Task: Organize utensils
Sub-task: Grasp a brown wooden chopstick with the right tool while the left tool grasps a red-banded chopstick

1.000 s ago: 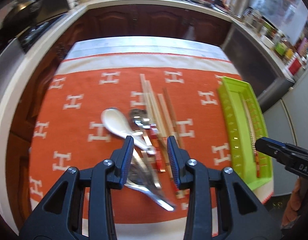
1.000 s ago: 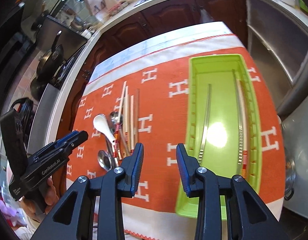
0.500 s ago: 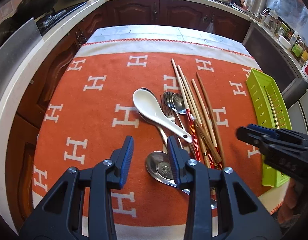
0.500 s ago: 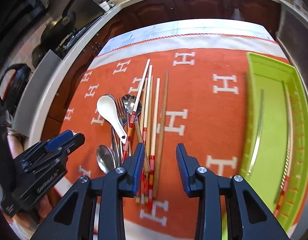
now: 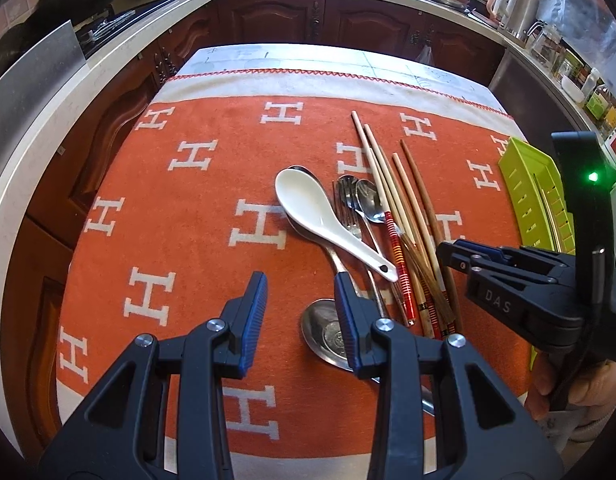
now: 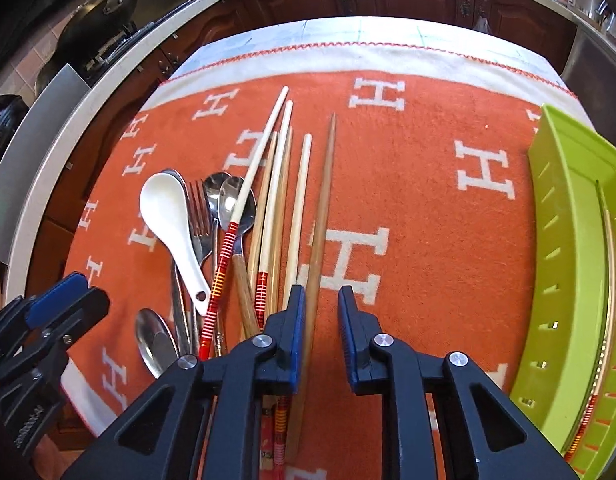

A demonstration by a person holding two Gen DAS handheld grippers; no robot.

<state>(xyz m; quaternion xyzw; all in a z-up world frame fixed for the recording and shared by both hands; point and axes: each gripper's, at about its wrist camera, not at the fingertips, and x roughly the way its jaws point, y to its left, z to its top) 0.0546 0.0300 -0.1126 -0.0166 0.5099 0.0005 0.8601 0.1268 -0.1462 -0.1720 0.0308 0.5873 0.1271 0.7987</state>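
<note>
A pile of utensils lies on the orange cloth (image 5: 212, 200): a white ceramic spoon (image 5: 320, 216), a fork (image 5: 348, 216), metal spoons (image 5: 328, 332) and several chopsticks (image 5: 408, 216). In the right wrist view the white spoon (image 6: 172, 224), the red-banded chopstick (image 6: 232, 232) and the brown chopstick (image 6: 322, 216) show. My left gripper (image 5: 300, 300) is open and empty, just left of the pile. My right gripper (image 6: 320, 312) is open, low over the brown chopstick's near end. The green tray (image 6: 564, 240) at the right holds chopsticks.
The cloth covers a small table surrounded by dark kitchen cabinets and a pale counter (image 5: 48, 92). A pan (image 6: 96, 28) sits on the stove at the left. Jars and a kettle (image 5: 512, 4) stand on the right counter.
My right gripper has swung left from over the green tray to over the chopsticks and come lower. My left gripper has drawn back and to the left of the pile.
</note>
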